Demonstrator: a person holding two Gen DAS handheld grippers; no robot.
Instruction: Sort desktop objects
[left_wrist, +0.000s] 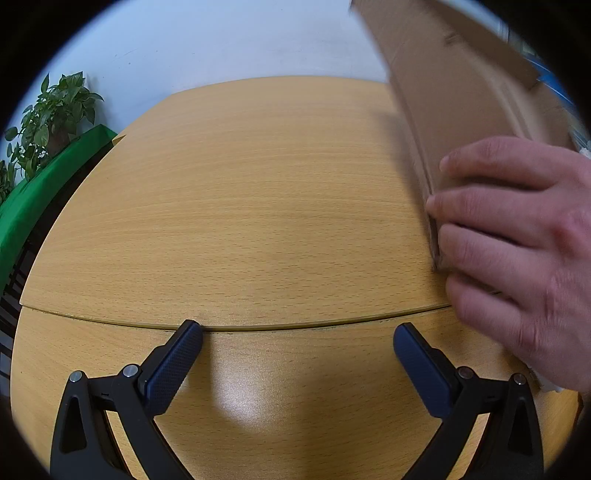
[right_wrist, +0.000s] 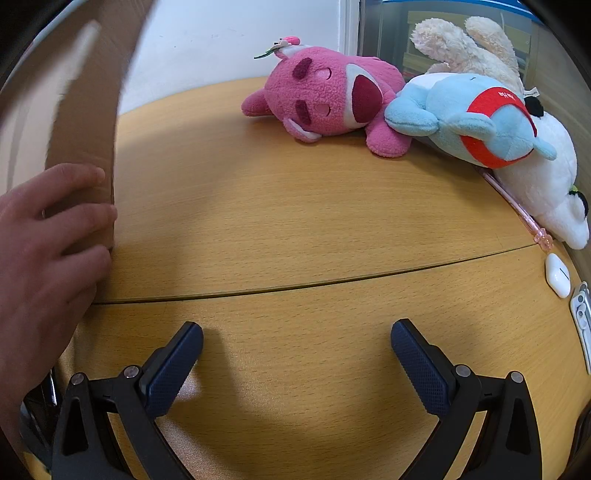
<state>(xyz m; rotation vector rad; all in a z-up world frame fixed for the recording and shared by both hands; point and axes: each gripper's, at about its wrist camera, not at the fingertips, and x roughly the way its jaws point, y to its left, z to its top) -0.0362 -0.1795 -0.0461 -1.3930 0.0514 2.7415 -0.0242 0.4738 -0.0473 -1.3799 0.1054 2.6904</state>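
Lying well beyond the spread, empty right gripper (right_wrist: 296, 341), plush toys (right_wrist: 406, 107) cluster together.

Motion-blurred cardboard box (left_wrist: 454, 85), top cropped; white plush (right_wrist: 546, 192) half under blue plush (right_wrist: 476, 114).

A light wooden table (left_wrist: 240, 206) fills both views, a curved seam (left_wrist: 295, 326) crossing it. At ten o'clock in the left view a leafy plant (left_wrist: 55, 110) stands over what may be a green cloth (left_wrist: 33, 206). A white wall (left_wrist: 221, 40) lies at twelve.
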